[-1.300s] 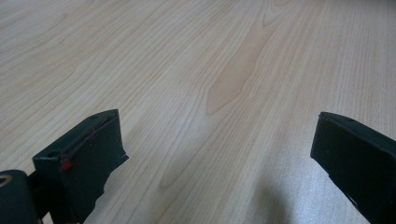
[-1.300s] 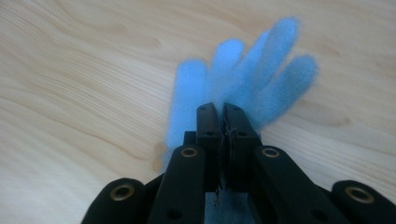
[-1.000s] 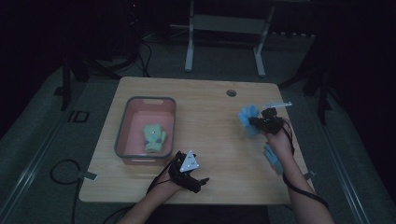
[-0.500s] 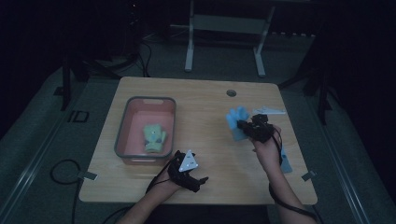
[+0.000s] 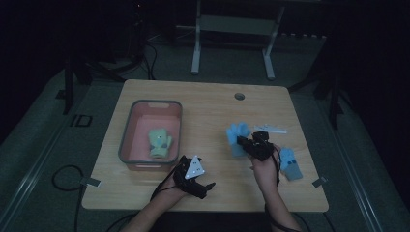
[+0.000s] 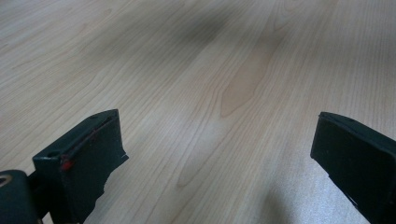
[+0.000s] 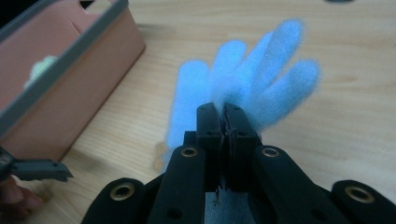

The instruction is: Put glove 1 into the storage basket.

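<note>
My right gripper (image 5: 245,142) (image 7: 225,112) is shut on a fuzzy blue glove (image 5: 236,137) (image 7: 252,88) and carries it over the middle right of the table, its fingers hanging toward the pink bin (image 5: 129,145) (image 7: 70,84). A second blue glove (image 5: 290,164) lies flat near the right edge. A pale green glove (image 5: 159,141) lies inside the bin. My left gripper (image 5: 205,187) (image 6: 219,154) rests near the front edge of the table with its jaws wide apart over bare wood.
A white strip (image 5: 270,129) lies on the table behind my right hand. A round cable hole (image 5: 239,96) sits near the far edge. Cables and a metal stand are on the floor beyond the wooden table (image 5: 208,111).
My right gripper has carried the blue glove leftward across the table, toward the bin. The second blue glove stays where it lay, now uncovered. The left gripper has kept still.
</note>
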A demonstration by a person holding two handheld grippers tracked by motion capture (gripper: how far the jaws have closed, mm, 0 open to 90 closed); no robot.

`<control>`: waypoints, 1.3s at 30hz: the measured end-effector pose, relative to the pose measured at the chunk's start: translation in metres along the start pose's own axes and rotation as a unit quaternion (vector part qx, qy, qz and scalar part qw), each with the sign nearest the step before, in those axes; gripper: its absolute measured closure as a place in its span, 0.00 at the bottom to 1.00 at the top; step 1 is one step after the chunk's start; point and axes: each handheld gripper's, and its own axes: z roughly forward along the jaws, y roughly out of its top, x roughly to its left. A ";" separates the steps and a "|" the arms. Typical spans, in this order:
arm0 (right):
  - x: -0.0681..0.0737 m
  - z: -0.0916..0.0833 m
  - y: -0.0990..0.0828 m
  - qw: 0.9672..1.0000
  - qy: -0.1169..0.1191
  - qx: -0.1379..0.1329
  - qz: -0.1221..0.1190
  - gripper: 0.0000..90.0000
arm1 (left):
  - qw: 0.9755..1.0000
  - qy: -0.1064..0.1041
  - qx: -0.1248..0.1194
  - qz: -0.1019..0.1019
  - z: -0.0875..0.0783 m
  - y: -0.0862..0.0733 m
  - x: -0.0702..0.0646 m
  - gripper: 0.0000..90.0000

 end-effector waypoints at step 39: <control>-0.015 0.020 -0.018 0.999 -0.021 0.011 0.022 0.78 | 1.000 -0.004 0.001 0.004 0.002 -0.002 -0.002 0.03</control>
